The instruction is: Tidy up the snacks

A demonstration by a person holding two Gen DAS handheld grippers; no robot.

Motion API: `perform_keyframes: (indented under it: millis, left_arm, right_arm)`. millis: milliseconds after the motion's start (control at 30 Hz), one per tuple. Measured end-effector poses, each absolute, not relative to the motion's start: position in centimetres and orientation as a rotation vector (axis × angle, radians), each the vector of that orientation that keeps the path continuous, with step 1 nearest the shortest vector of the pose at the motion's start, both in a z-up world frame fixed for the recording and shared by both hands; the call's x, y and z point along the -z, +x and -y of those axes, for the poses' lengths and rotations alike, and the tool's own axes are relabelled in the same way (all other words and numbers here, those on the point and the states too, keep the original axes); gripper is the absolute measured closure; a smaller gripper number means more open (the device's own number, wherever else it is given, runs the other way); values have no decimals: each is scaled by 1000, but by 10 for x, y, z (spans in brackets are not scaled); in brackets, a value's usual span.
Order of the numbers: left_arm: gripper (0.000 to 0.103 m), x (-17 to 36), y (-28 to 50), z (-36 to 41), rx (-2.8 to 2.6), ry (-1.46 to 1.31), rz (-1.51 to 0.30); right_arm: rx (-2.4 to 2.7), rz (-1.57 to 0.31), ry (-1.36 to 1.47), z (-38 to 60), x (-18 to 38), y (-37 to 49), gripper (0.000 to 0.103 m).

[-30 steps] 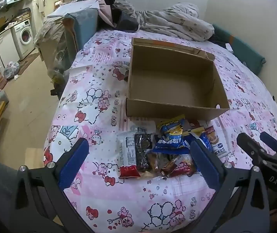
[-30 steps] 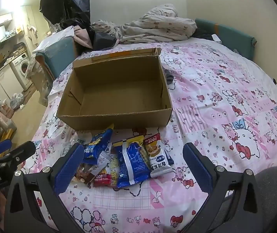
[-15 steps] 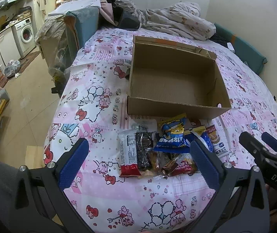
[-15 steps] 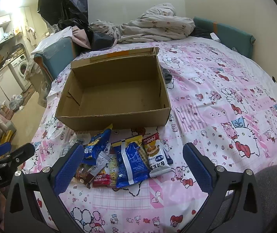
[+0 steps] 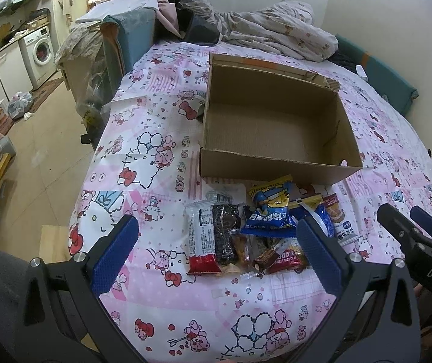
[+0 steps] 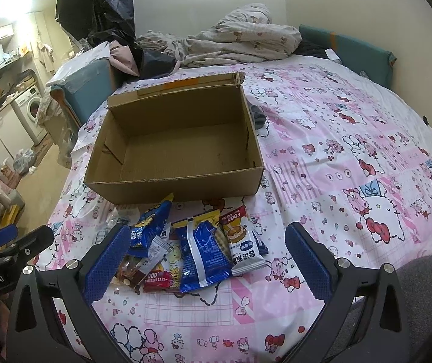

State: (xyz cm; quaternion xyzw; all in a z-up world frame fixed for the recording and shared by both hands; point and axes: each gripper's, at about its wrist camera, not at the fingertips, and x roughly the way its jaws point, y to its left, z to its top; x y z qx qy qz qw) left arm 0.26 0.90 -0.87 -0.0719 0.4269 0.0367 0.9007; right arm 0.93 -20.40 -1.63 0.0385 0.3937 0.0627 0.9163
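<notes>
A blanket (image 6: 240,42) is bunched at the far end of the bed (image 6: 352,151). A washer (image 5: 41,53) stands far left of the bed.

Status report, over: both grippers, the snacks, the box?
Left gripper open, empty. Right gripper open, empty. Snack pile on bedsheet, in front of empty cardboard box. Nothing blocking.

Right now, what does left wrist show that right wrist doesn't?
Left wrist only: the white-and-red snack packet and dark cookie pack at the pile's left edge, plus the right gripper at the frame's right.

Right wrist only: a dark cloth beside the box's right wall.

Both: the empty cardboard box and the blue snack bag.
</notes>
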Motion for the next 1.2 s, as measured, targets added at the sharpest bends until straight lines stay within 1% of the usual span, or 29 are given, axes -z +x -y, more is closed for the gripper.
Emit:
perform_keyframes:
  millis: [1200]
  left_arm:
    - [0,4,3,-12,-93,-146,-887]
  right_arm:
    - [-138,-828,117,208,19,13,0]
